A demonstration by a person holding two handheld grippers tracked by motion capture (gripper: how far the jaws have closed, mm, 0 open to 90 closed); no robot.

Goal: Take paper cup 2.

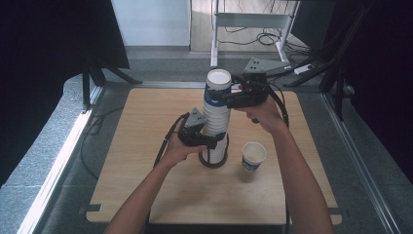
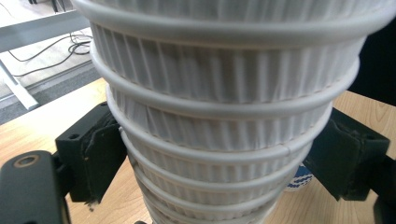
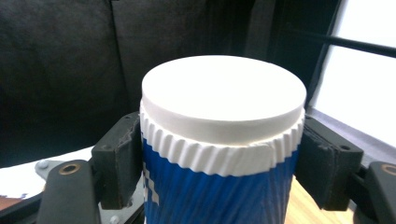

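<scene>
Two grippers on a tall stack of upside-down paper cups, top cup about to be separated.

The cup stack (image 1: 215,122) stands near the bench (image 1: 146,185) centre in a dark ring base, with a single cup (image 1: 253,156) upright at about 3 o'clock from it. The left gripper (image 1: 207,140) clamps the lower stack, its jaws pressed on the ribbed white rims; the right gripper (image 1: 221,97) pinches the top cup (image 3: 219,154) just under its white end. The likely trouble: nested cups stick, so lifting may drag several up together, or tilt the whole column if the lower clamp slips on the ribs. Squeezing harder could crush the thin wall. A sideways pull risks toppling the stack toward the single cup.
</scene>
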